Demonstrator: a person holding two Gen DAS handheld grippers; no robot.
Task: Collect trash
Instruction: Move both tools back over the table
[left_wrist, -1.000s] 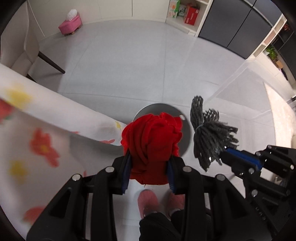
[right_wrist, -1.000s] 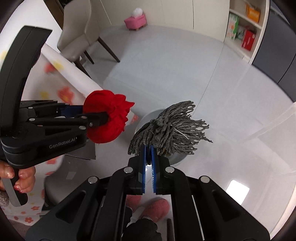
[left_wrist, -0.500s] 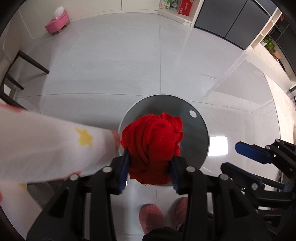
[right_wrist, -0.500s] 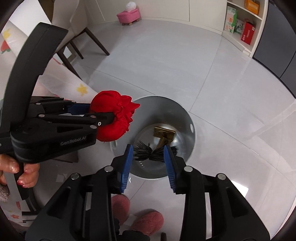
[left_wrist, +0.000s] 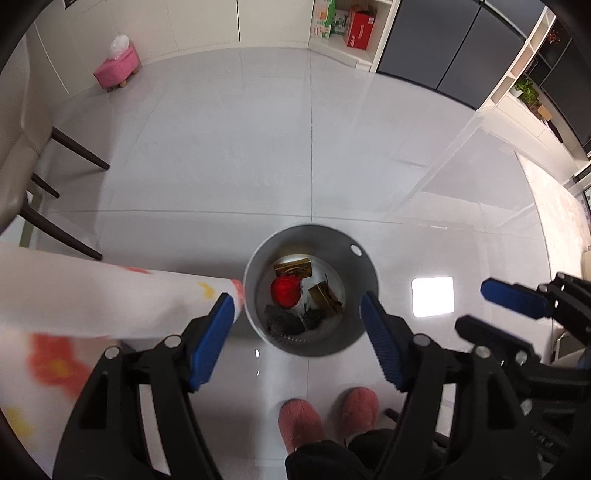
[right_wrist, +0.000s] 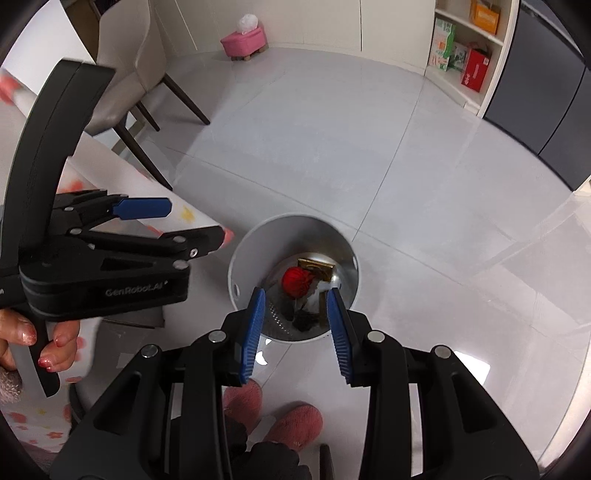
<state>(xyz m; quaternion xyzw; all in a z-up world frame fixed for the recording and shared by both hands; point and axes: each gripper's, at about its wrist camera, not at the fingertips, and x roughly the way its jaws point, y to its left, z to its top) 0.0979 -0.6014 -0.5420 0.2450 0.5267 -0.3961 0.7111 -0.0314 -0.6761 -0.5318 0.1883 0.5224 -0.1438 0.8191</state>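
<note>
A round grey trash bin (left_wrist: 354, 266) stands on the floor below both grippers; it also shows in the right wrist view (right_wrist: 240, 266). Inside it lie a red crumpled cloth (left_wrist: 286, 291), also seen from the right (right_wrist: 295, 282), a dark grey stringy bundle (left_wrist: 284, 319), and gold-brown packaging (left_wrist: 293, 266). My left gripper (left_wrist: 297, 325) is open and empty above the bin's near rim; from the right wrist view it sits at the left (right_wrist: 184, 221). My right gripper (right_wrist: 295, 321) is open and empty over the bin, and it appears at the right of the left wrist view (left_wrist: 495, 308).
A table with a white flowered cloth (left_wrist: 74, 295) juts in at the left, its corner close to the bin. A beige chair (right_wrist: 122, 74) stands beyond it. A pink stool (left_wrist: 116, 72) sits by the far wall. Shelves with boxes (left_wrist: 343, 22) stand behind. Pink slippers (left_wrist: 325, 413) are below.
My left gripper opened and the red cloth dropped into the bin. My right gripper, open half a second ago after dropping the grey bundle, stays open over the bin.
</note>
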